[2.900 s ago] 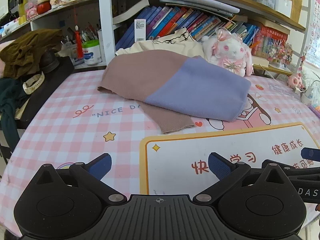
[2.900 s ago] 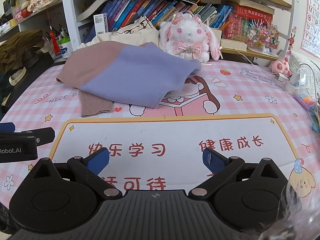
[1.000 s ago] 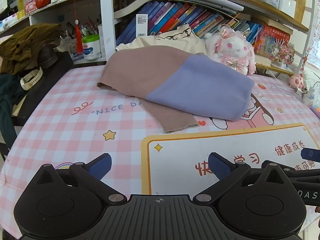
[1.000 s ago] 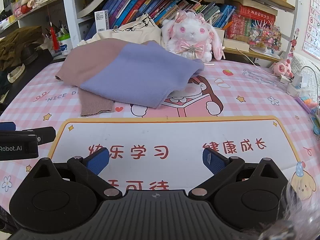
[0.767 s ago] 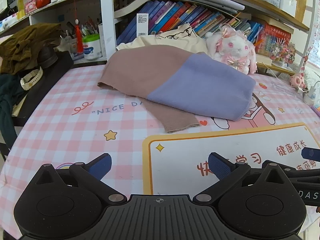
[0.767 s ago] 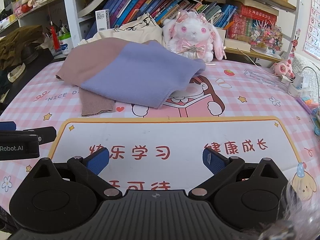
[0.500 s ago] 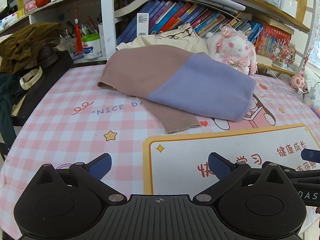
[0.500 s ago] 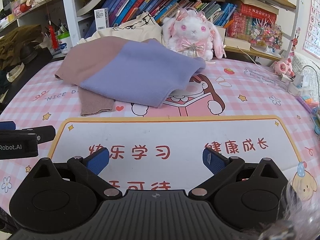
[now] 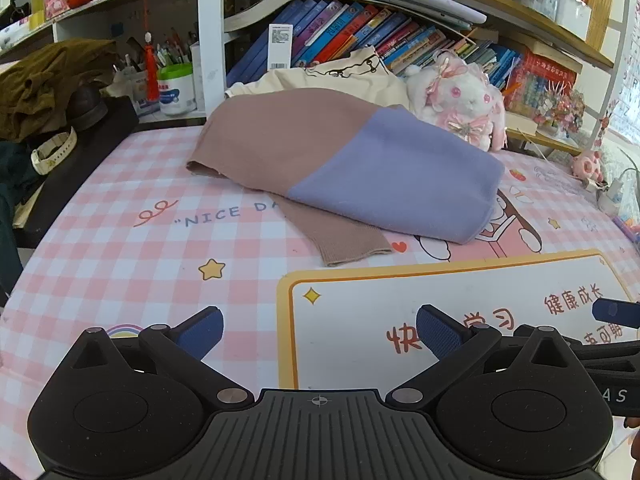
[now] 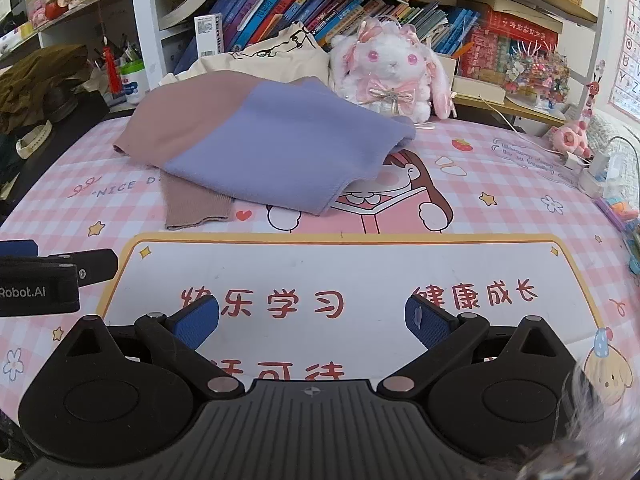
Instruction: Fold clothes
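A folded brown and lilac sweater (image 9: 352,168) lies at the back of the pink checked table mat (image 9: 120,256), one brown ribbed sleeve cuff (image 9: 348,246) sticking out toward me. It also shows in the right wrist view (image 10: 276,156). My left gripper (image 9: 319,330) is open and empty, low over the mat in front of the sweater. My right gripper (image 10: 312,320) is open and empty over the white panel with red characters (image 10: 340,272). Each gripper shows at the edge of the other's view.
A white plush rabbit (image 10: 394,68) and a cream garment (image 10: 264,60) sit behind the sweater against the bookshelf (image 9: 360,28). Dark clothes and a watch (image 9: 52,152) lie at the left edge. A power strip and cables (image 10: 596,172) are at the right.
Both grippers have drifted slightly, so the view of the sweater shifts a little. The sweater has not moved and both grippers stay open.
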{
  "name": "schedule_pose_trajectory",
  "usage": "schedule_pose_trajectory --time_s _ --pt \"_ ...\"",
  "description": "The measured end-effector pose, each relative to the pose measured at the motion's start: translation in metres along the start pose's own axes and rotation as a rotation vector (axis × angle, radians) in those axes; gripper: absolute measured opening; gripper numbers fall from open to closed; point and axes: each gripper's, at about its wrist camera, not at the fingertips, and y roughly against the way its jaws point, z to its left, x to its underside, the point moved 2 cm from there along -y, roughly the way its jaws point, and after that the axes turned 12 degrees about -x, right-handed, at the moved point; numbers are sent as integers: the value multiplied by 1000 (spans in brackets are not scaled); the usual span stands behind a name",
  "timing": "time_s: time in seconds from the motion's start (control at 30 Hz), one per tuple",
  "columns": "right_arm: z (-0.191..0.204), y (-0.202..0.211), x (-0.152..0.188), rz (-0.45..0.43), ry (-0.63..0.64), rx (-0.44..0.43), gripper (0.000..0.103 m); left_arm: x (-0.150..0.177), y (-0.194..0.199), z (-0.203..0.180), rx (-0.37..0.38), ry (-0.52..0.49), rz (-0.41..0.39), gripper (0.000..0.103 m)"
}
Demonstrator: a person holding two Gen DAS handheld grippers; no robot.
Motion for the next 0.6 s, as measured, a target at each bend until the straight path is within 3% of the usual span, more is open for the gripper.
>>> schedule_pose_trajectory --time_s 0.3,0.6 --pt "-7 -7 0 14 -13 -17 101 1 -6 -3 -16 2 18 103" --pt "-25 -29 -9 49 -4 -147 100 -1 -15 -13 -56 67 33 103"
